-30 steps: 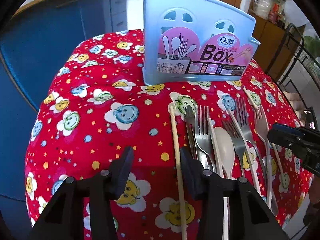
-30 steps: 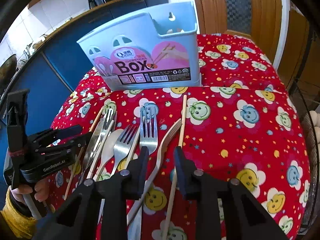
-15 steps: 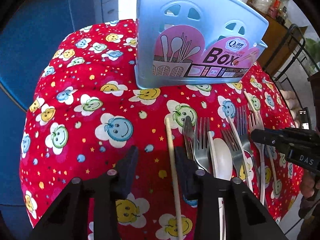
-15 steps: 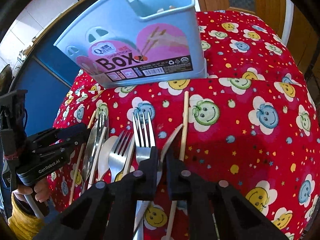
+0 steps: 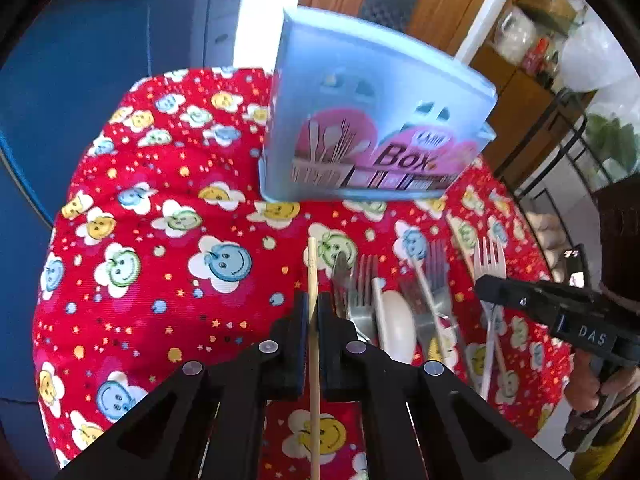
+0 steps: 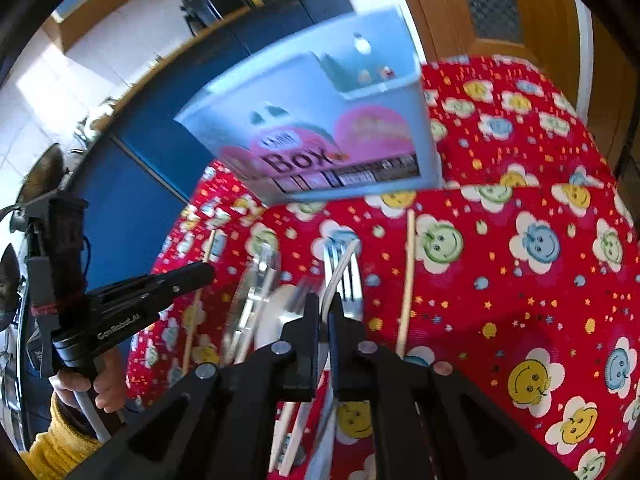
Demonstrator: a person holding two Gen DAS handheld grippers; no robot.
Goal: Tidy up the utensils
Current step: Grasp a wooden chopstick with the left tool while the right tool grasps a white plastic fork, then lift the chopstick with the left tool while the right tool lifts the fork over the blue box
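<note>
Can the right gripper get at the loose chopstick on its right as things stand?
Probably not yet: the right gripper is shut on a white fork. The chopstick itself lies uncovered on the cloth, nothing over it.

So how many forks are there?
4: three metal forks lie on the red cloth right of the knife; a white fork sits in the right gripper. More may hide underneath.

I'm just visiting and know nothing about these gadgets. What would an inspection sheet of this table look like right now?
Surface: red smiley-flower tablecloth covers it.
Job's things: blue utensil box upright at the back; metal forks, knife and white spoon lying in a row before it.
Clutter: nothing seen.
Grippers: left gripper has just closed on a wooden chopstick; right gripper shut on a white fork.
Cables: nothing seen.
Surroundings: blue cabinet, wooden door.
</note>
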